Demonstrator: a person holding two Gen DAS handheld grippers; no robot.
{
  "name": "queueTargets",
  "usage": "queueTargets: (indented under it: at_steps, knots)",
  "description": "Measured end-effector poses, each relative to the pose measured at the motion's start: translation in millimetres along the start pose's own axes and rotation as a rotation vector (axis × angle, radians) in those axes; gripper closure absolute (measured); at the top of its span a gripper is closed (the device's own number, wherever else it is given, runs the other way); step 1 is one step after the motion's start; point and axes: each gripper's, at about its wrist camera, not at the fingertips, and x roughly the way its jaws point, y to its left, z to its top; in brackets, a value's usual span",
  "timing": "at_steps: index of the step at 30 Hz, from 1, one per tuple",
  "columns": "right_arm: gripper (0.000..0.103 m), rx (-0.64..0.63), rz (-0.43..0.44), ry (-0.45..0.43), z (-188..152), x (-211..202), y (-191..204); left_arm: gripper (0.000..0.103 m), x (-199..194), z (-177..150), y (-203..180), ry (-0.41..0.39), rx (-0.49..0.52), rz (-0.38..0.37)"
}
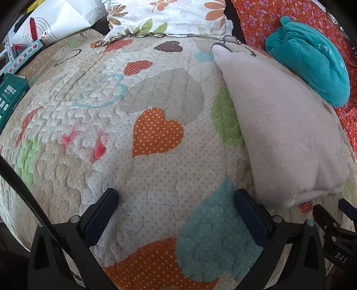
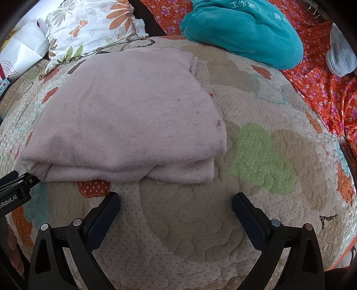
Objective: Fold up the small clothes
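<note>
A pale pink knit garment [image 2: 129, 116] lies folded in layers on the heart-patterned quilt [image 2: 256, 156]. In the left wrist view it lies at the right [image 1: 285, 125]. My left gripper [image 1: 176, 198] is open and empty, just left of the garment's near edge. My right gripper [image 2: 176, 200] is open and empty, just in front of the garment's near folded edge. The left gripper's tip shows at the left edge of the right wrist view [image 2: 15, 178], beside the garment's near left corner.
A teal velvet garment [image 2: 245, 29] lies bunched at the far right on an orange floral sheet [image 2: 323, 89]. A floral pillow [image 1: 169, 15] sits at the back. White paper bags [image 1: 55, 20] and a green box [image 1: 11, 98] lie at the left. A grey sock [image 2: 341, 53] is far right.
</note>
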Motion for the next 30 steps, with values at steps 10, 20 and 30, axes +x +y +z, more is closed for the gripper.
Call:
queueTargets:
  at_steps: [10,20,30]
  knots:
    - [0.0,-0.002,-0.001,-0.003,0.2,0.7,-1.0,0.0,-0.6,0.2,0.6,-0.003,0.001,0.0]
    - [0.0,-0.001,-0.002,-0.003,-0.5,0.7,0.0,0.0,0.0,-0.2,1.5,-0.004,0.002,-0.001]
    - [0.0,-0.001,-0.003,-0.004,-1.2,0.7,0.7,0.0,-1.9,-0.9,0.8,-0.013,-0.002,0.004]
